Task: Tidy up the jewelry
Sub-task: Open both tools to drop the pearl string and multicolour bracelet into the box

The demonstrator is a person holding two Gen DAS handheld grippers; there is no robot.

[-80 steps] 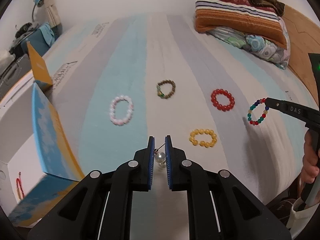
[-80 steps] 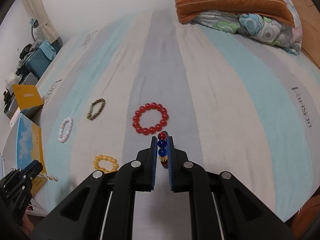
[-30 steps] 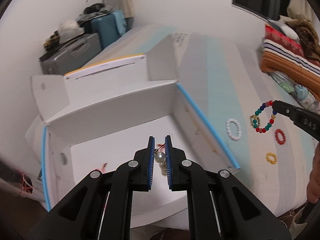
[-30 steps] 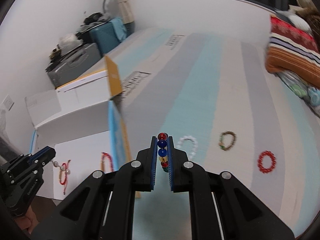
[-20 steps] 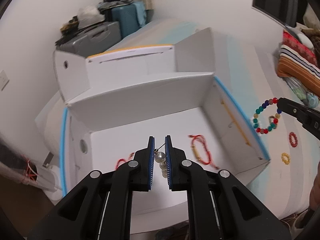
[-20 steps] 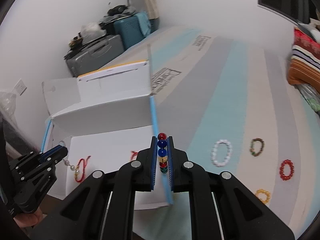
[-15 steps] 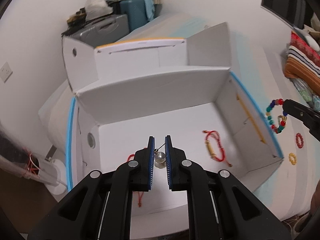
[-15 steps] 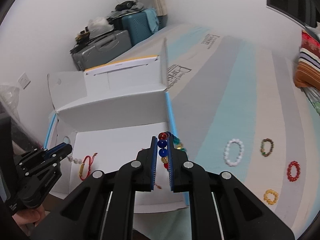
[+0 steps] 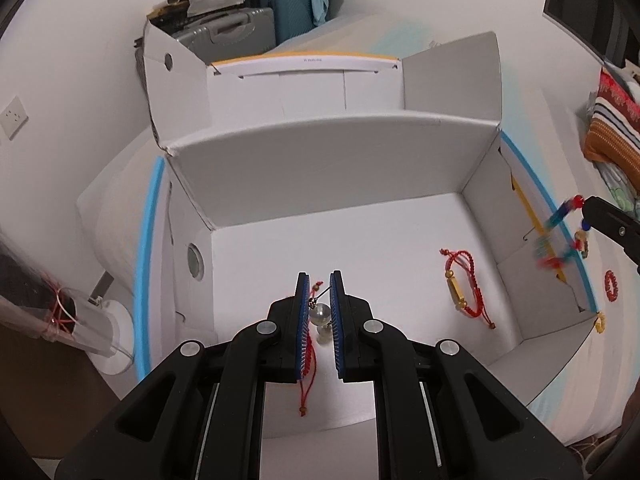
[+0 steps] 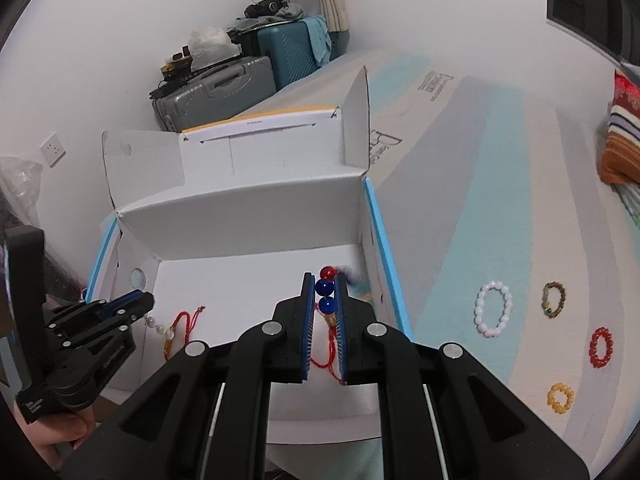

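open white box (image 9: pixel 328 168), two red cord bracelets (image 9: pixel 464 284) inside

Grey suitcase (image 10: pixel 216 88) beside teal suitcase (image 10: pixel 288 52) — striped pillow (image 9: pixel 612 132), wall socket (image 10: pixel 53 147)

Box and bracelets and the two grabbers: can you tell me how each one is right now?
Box: open, flaps up, two red string bracelets on its floor.
Left gripper: shut on a pearl bracelet, over the box.
Right gripper: shut on a colourful bead bracelet, over the box's right side.
White bracelet: lying flat on the bed.
Brown bracelet: flat on the bed.
Red bracelet: flat on the bed.
Yellow bracelet: flat on the bed.
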